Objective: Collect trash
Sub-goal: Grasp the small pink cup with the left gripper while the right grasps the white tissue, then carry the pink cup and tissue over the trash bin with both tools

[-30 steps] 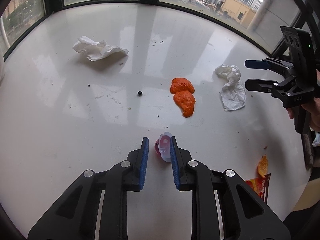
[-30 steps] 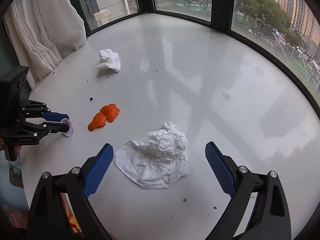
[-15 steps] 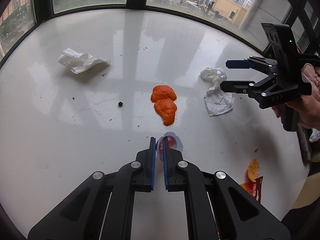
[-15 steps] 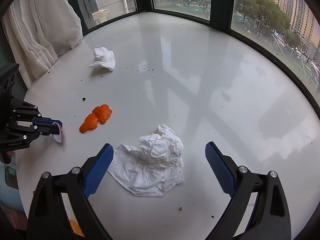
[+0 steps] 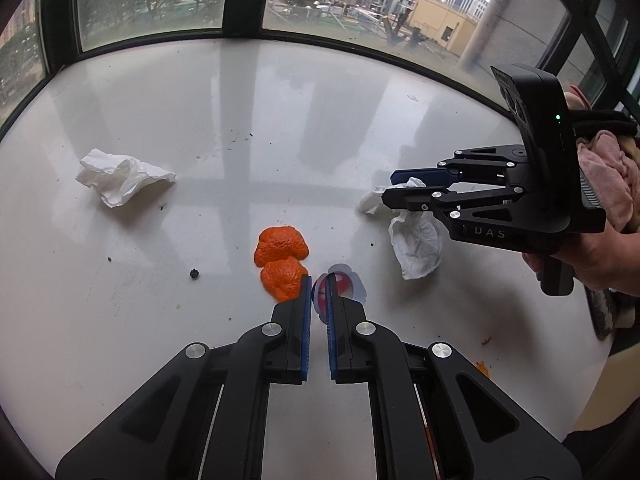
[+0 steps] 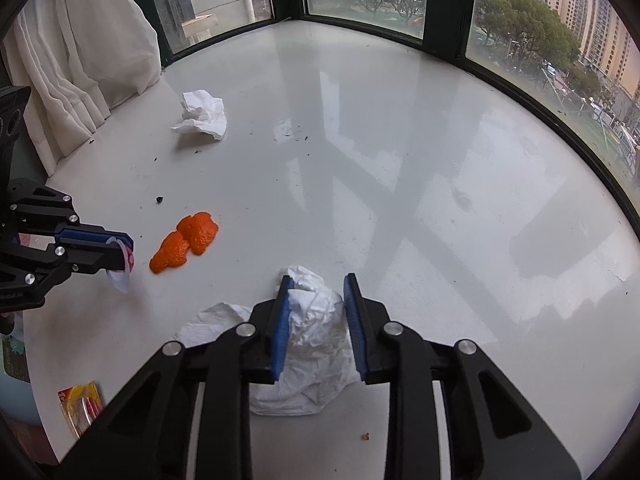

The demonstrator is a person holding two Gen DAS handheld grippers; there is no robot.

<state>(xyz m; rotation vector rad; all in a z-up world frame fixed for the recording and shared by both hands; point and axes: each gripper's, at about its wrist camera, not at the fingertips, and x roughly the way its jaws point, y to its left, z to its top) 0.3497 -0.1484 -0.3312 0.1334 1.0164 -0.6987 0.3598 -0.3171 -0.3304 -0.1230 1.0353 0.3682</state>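
Trash lies scattered over a glossy white table [image 5: 168, 344] set into a bay of windows. The left gripper [image 5: 318, 300] has its jaws nearly together on a small white and red lid [image 5: 345, 285], pinching it by its thin edge and carrying it clear of the surface, just beside the orange peel [image 5: 282, 262]; gripping the edge makes sense, since a flat disc offers nothing else to catch. The right gripper [image 6: 316, 312] points steeply down over the near crumpled tissue [image 6: 314, 344], and its jaws have just been closing: the blue pads now press into both sides of the raised crumple, which bulges between them. The tissue's flat skirt spreads on the table toward the near edge, so by my judgement it is squeezed but not yet lifted. Taking the bunched peak rather than the thin skirt gives the pads something soft to bite.

A second crumpled tissue [image 6: 202, 116] lies well apart toward the far left edge near the curtain [image 6: 76, 52], untouched, as is the peel. A red and yellow snack wrapper [image 6: 80, 406] sits at the near left edge. Dark crumbs dot the middle of the table. No bin shows in either view.
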